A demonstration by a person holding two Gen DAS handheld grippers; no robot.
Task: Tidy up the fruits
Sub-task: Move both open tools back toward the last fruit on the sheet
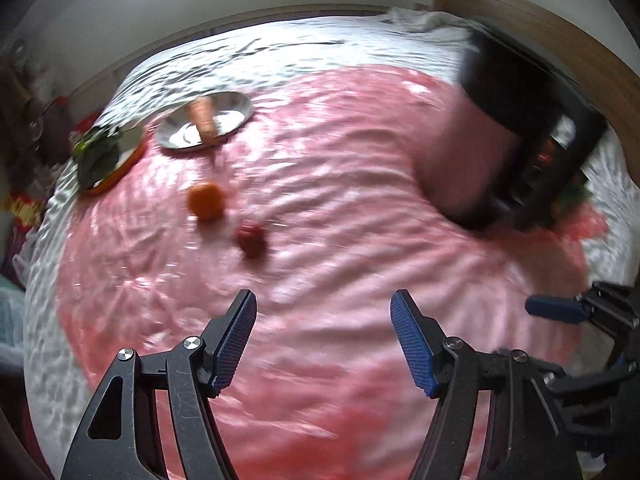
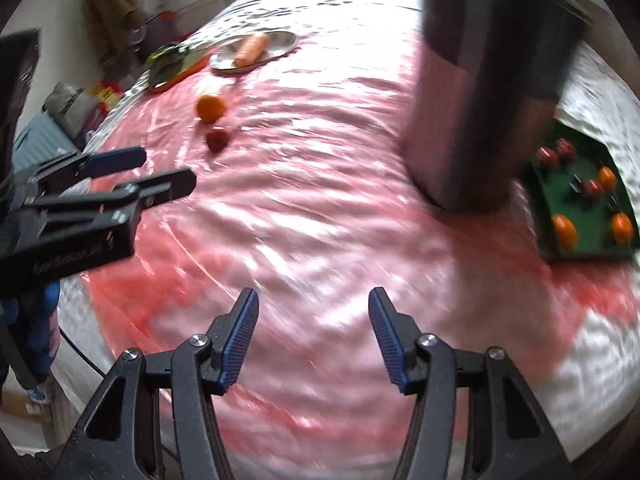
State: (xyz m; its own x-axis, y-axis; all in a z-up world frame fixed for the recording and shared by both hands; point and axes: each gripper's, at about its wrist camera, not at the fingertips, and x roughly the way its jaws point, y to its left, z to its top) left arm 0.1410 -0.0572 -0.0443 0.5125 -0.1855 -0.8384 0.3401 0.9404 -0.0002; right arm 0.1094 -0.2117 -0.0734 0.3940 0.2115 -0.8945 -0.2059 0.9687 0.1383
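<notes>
Bed with pink sheet (image 2: 320,208): loose fruit and two spread, empty grippers.
Left gripper (image 1: 323,312) and right gripper (image 2: 314,312) hover apart-fingered; orange (image 1: 205,201) and red fruit (image 1: 251,237) lie just beside each other; green tray (image 2: 586,248) holds more fruit at right.

4 oranges (image 2: 211,108), ~4 red fruits (image 2: 217,139), 1 carrot (image 2: 251,50).

My left hand-held gripper (image 1: 323,342) has black, scuffed linkage arms with triangular cut-outs, silver round screw heads at the pivots, and blue ribbed pads (image 1: 236,342) on its fingers. My right hand-held gripper (image 2: 313,338) is built alike: black frame, silver screws, blue ribbed pads (image 2: 240,340). Faint lettering marks the left one's black body.
</notes>
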